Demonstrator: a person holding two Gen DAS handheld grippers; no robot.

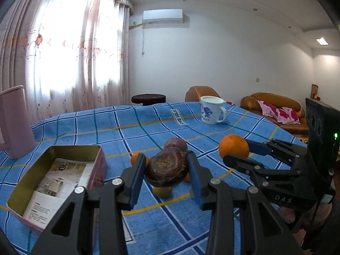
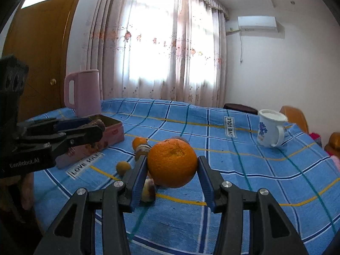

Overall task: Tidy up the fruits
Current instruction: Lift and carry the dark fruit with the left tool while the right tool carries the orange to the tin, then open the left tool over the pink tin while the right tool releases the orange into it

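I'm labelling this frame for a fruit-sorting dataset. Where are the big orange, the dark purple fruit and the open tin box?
big orange (image 2: pixel 171 163), right wrist view, centre of its peel.
dark purple fruit (image 1: pixel 167 167), left wrist view, middle of its wrinkled skin.
open tin box (image 1: pixel 96 171), left wrist view, pink outer side wall.

Bright daylight floods through sheer floral curtains (image 2: pixel 165 48) ahead, an air conditioner (image 1: pixel 162 16) hangs on the white wall (image 1: pixel 233 63), and what looks like a brown leather sofa (image 1: pixel 274 104) sits far right.
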